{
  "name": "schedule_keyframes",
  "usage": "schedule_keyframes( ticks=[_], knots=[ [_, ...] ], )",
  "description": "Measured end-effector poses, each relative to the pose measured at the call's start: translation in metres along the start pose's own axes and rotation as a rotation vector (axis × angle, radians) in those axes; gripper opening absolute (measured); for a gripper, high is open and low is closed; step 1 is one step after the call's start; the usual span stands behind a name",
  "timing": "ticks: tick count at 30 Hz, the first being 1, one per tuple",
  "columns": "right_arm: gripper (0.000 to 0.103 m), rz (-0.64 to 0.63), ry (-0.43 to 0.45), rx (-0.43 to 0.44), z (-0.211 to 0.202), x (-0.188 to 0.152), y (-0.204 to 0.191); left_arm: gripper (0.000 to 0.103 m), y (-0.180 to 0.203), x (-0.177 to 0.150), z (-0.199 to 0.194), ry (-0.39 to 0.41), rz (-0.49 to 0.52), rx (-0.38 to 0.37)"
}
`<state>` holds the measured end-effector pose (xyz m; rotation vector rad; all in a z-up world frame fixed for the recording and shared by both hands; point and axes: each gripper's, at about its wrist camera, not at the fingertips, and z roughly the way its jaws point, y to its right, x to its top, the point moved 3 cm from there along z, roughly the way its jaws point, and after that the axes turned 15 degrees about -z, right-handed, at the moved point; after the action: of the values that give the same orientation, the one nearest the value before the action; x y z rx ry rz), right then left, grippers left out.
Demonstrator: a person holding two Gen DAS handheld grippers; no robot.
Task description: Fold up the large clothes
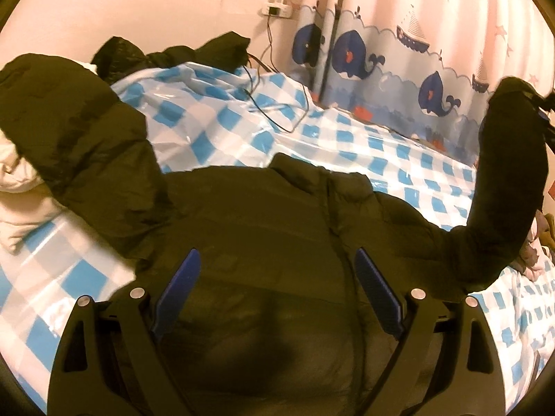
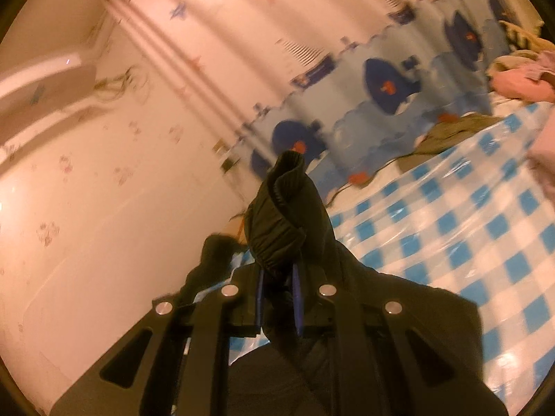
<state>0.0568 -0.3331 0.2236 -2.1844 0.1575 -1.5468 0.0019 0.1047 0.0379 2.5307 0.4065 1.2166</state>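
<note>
Sleeve cuff (image 2: 277,222) in right claw (image 2: 279,298) (raised)

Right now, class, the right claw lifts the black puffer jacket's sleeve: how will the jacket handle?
Probably floppy: the sleeve droops from the right claw. The black puffer jacket looks light and puffy. It may slide on the glossy checked sheet.
</note>
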Motion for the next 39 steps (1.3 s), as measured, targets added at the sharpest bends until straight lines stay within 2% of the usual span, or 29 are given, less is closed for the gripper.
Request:
schedule_keyframes(
  ticks=[6, 19, 27, 39],
  knots=[
    [0.014, -0.032, -0.064, 0.049, 0.047, -0.028, -0.052, 0.087, -0.023, 0.01, -0.009, 0.004, -0.032, 0.014],
    [0.014, -0.026, -0.168, 0.112, 0.135, -0.099, -0.115, 0.088, -0.09, 0.027, -0.015, -0.009, -0.142, 0.083],
    [0.014, -0.097, -0.301, 0.135, 0.184, -0.178, -0.161, 0.088, -0.104, 0.034, -0.013, -0.021, -0.192, 0.084],
    [0.014, -0.263, -0.485, 0.105, 0.23, -0.282, -0.198, 0.088, -0.116, 0.038, -0.015, -0.026, -0.219, 0.087]
  ],
)
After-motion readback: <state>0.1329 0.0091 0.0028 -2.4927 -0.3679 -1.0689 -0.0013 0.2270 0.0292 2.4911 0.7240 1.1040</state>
